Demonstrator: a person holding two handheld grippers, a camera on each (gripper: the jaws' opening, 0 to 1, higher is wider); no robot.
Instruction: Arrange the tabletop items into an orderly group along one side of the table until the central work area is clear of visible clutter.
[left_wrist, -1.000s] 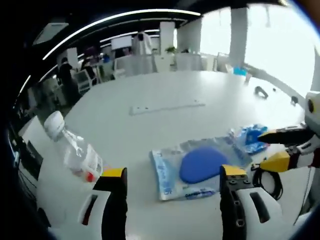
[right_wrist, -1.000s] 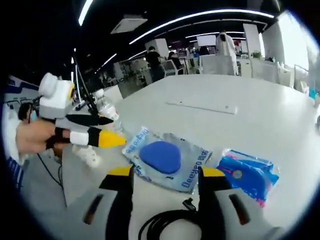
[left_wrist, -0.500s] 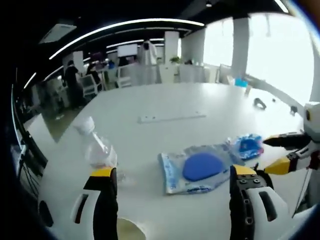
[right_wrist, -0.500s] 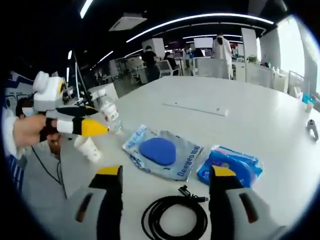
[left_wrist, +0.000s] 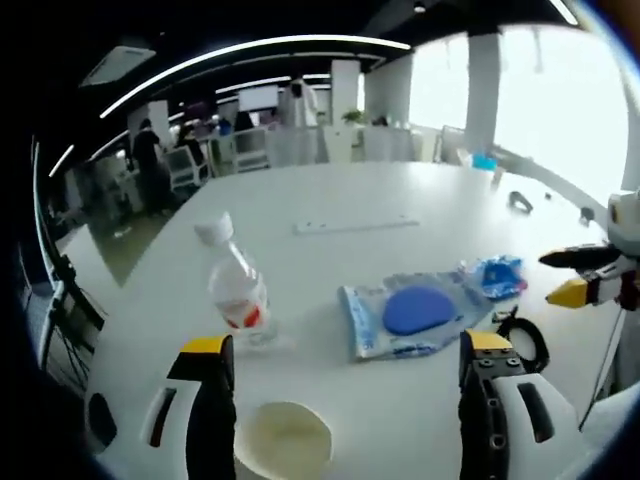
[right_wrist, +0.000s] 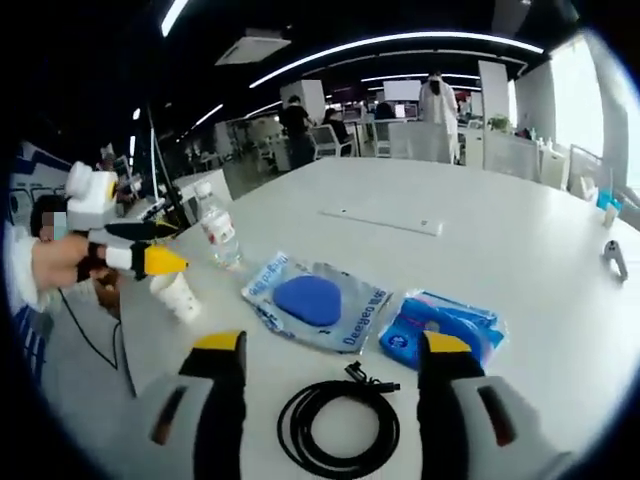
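Open-plan office, white table (left_wrist: 400, 200). Left gripper view: left gripper (left_wrist: 345, 365) spread wide, empty; paper cup (left_wrist: 283, 440) near between its jaws, water bottle (left_wrist: 238, 292) upright just beyond, blue-pad packet (left_wrist: 410, 315) farther right. Right gripper view: right gripper (right_wrist: 330, 355) wide, empty; black cable coil (right_wrist: 338, 428) between jaws, packet beyond, blue pouch (right_wrist: 440, 328) right.
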